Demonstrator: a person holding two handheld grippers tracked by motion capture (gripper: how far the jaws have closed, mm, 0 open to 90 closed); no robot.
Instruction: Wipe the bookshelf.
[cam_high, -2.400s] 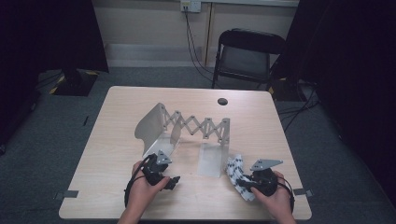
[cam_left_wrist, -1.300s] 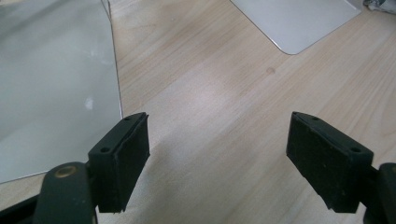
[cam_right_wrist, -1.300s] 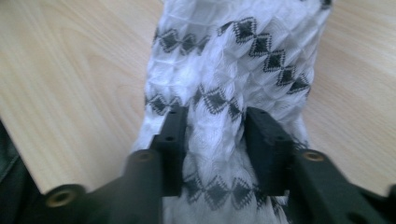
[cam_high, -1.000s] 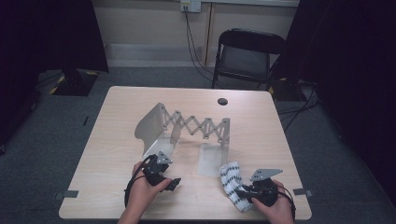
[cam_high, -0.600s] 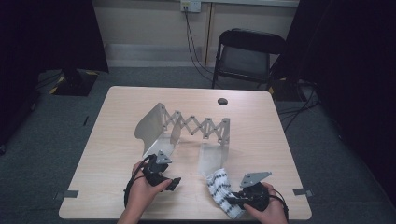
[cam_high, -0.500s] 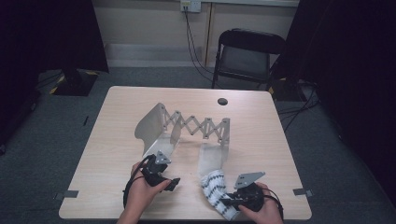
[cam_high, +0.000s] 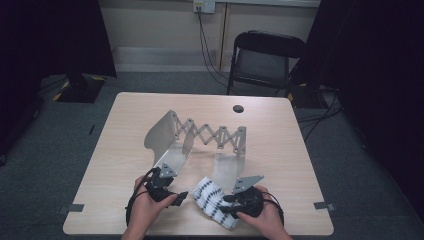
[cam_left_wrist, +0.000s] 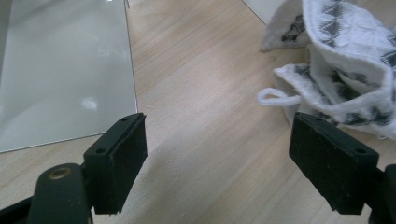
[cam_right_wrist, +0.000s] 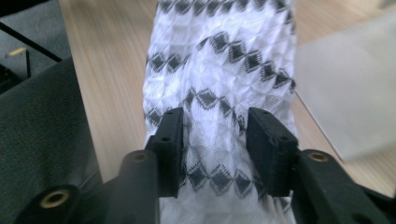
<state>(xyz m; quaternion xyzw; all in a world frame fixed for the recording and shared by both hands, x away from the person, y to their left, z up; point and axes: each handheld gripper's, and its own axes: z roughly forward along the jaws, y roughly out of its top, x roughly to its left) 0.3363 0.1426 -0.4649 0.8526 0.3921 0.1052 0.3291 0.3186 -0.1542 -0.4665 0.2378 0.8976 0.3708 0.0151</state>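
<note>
- The right gripper (cam_right_wrist: 215, 149) has its jaws partly spread, one on either side of a raised fold of the towel (cam_right_wrist: 224, 70); they have just been opening, and whether the pads press the cloth I cannot tell.
- The left gripper (cam_left_wrist: 233, 163) stands wide apart over bare wood with nothing between its jaws; the towel's edge and one loose loop of thread lie just beside its right jaw.
- Count: two grippers, one in each hand; one towel, white with rows of dark diamonds.
- In the high view the towel (cam_high: 212, 200) lies crumpled at the near edge of the table (cam_high: 280, 150), between the left gripper (cam_high: 177, 196) and the right gripper (cam_high: 224, 205).
- One metal rack (cam_high: 210, 137), with a zigzag scissor link joining two upright plates, stands in the middle of the table just behind the towel and both hands; its flat base plate shows pale in the left gripper view (cam_left_wrist: 60, 70).
- One dark round hole (cam_high: 238, 108) sits near the table's far edge.
- One black folding chair (cam_high: 262, 60) stands beyond the table.
</note>
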